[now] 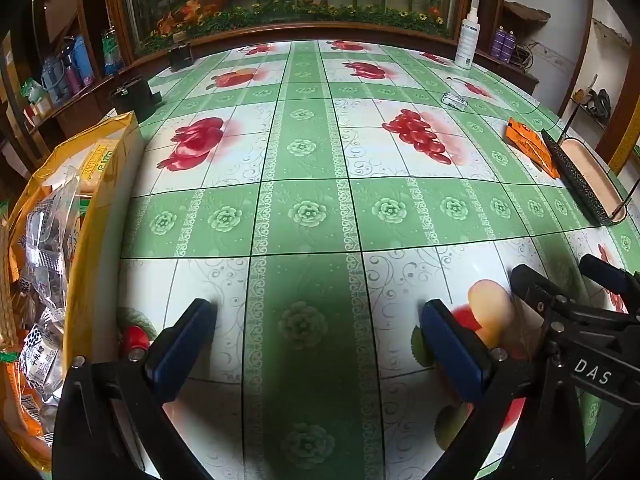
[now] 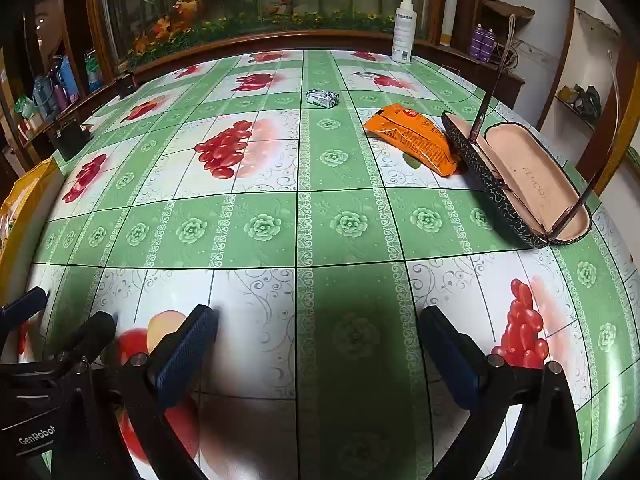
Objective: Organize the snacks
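An orange snack packet [image 2: 412, 138] lies on the green patterned tablecloth at the far right, next to an open glasses case; it also shows in the left wrist view [image 1: 530, 145]. A small silver wrapped snack [image 2: 322, 98] lies further back; it shows in the left wrist view too [image 1: 455, 101]. A yellow box [image 1: 96, 216] at the table's left edge holds several silver and orange snack packets [image 1: 44, 248]. My left gripper [image 1: 316, 324] is open and empty, low over the table beside the box. My right gripper [image 2: 318, 328] is open and empty, just right of the left one [image 2: 60, 320].
An open glasses case [image 2: 520, 184] with spectacles resting in it lies at the right edge. A white spray bottle [image 2: 403, 30] stands at the back. Two dark clip stands [image 1: 134, 96] sit at the back left. A wooden planter frame [image 1: 304, 30] borders the far edge.
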